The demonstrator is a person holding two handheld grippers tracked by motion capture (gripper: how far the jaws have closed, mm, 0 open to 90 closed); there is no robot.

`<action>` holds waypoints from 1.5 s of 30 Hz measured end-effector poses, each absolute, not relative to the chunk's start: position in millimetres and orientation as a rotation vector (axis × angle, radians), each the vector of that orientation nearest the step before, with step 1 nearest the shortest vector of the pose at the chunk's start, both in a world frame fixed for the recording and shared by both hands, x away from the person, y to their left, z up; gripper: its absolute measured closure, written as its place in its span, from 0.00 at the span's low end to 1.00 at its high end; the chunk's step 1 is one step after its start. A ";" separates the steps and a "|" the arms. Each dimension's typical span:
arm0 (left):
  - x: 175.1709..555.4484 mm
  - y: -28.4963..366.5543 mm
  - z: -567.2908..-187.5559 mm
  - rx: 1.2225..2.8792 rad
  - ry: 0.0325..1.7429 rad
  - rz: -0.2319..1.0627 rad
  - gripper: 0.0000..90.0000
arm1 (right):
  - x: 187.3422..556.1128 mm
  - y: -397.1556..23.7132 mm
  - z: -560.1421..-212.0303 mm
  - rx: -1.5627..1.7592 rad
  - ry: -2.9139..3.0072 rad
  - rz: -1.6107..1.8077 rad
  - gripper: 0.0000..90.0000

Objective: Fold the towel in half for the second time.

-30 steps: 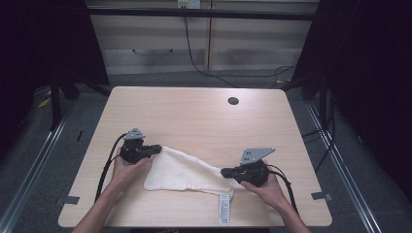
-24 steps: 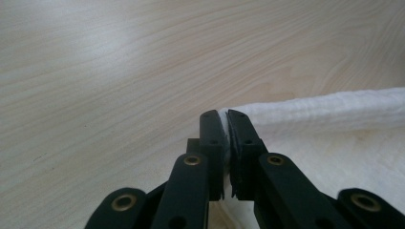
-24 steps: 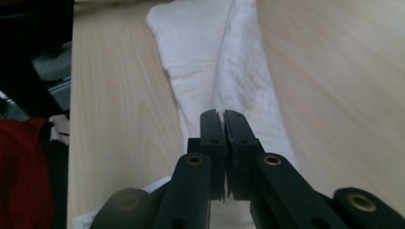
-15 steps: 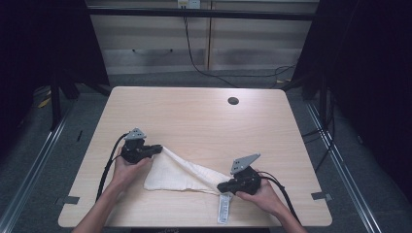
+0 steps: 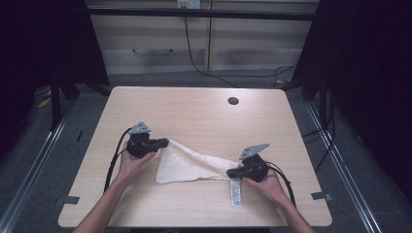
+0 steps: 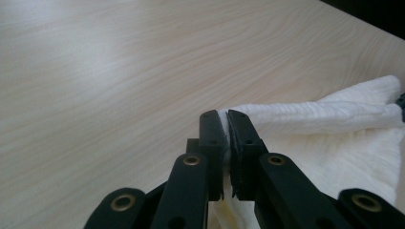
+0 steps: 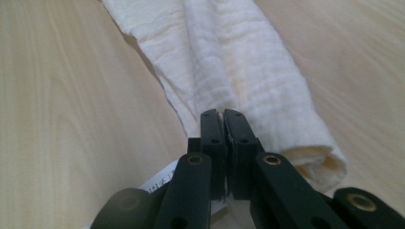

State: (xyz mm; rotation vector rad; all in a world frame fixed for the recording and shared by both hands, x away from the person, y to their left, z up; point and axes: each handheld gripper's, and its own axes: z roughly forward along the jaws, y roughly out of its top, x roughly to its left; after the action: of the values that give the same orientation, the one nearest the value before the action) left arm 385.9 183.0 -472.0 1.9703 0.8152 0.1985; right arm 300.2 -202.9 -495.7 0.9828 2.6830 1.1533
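High view: a white cloth (image 5: 187,165) lies on the near half of the wooden surface (image 5: 204,116), bunched into a wedge that narrows toward the right. The left gripper (image 5: 164,142) pinches the cloth's far-left corner; the right gripper (image 5: 231,173) pinches the narrow right end, where a printed label (image 5: 235,192) trails toward the near edge. A round grommet hole (image 5: 233,101) sits well apart at the far side.

Left gripper view: the left gripper (image 6: 224,114) is pressed together on a thin edge of the cloth (image 6: 334,138), with fabric showing between the pads.

Right gripper view: the right gripper (image 7: 223,113) is closed tight on the edge of the cloth (image 7: 239,62), beside a rolled fold; the label (image 7: 160,183) lies under it.

Risk, as judged: both holds are on thin edges only. A pull apart could slip a corner free, and the rolled fold may set an uneven crease.
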 end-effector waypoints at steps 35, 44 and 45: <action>302.1 168.9 -484.1 2.216 0.442 0.067 0.95 | 308.9 -217.2 -500.9 1.118 2.503 1.137 0.98; 290.7 171.3 -499.2 2.288 0.405 0.104 0.95 | 307.3 -223.9 -496.3 1.127 2.475 1.070 0.98; 292.5 172.2 -499.4 2.289 0.409 0.125 0.95 | 306.7 -224.7 -496.1 1.119 2.470 1.073 0.98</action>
State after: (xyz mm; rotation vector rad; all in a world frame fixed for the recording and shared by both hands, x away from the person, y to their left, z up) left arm 292.5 172.2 -499.4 2.2891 0.4092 0.1250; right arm 306.7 -224.7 -496.1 1.1187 2.4701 1.0730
